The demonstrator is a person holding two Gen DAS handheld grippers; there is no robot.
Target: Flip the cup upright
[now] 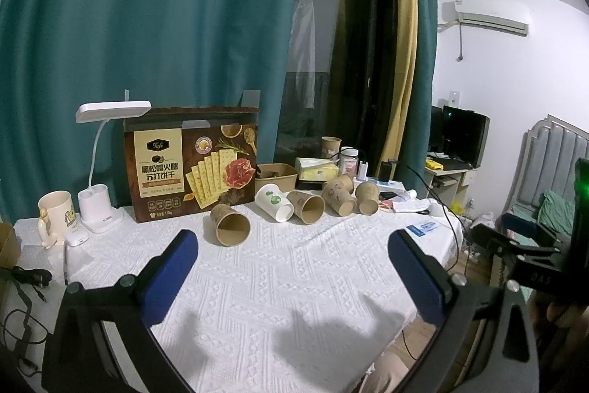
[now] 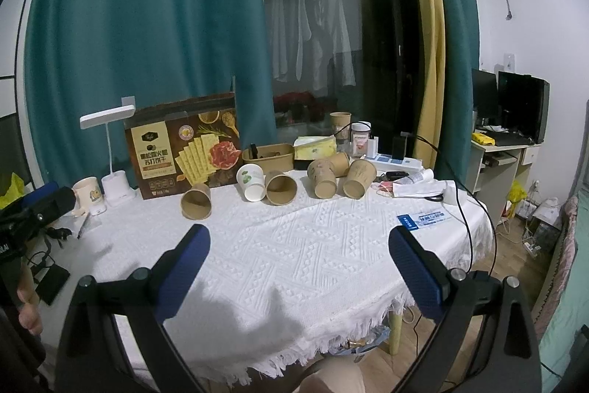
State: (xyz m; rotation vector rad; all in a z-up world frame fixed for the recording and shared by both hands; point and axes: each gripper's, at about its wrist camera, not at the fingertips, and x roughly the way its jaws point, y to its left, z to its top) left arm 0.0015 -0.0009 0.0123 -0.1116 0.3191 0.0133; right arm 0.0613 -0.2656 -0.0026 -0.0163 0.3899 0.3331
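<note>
Left gripper [image 1: 292, 240], like the right gripper [image 2: 299, 242], gapes empty; nearest brown paper cup [image 1: 230, 224] lies ahead-left, mouth toward it

On the tabletop [image 1: 294, 282] a row of paper cups lies tipped on their sides, mouths toward the near edge: one cup [image 1: 230, 225] lies apart at the left, then a pair [image 1: 291, 207] touching side by side, then three more [image 1: 349, 196] bunched at the right. Behind the left cup stands a cracker box [image 1: 191, 168], with a desk lamp [image 1: 101, 194] to its left and a mug [image 1: 55, 214] left of that. Behind the pair sits a shallow tray [image 1: 276, 174], a tissue pack [image 1: 318, 170] to its right, and an upright cup [image 1: 331, 146] behind the pack
</note>
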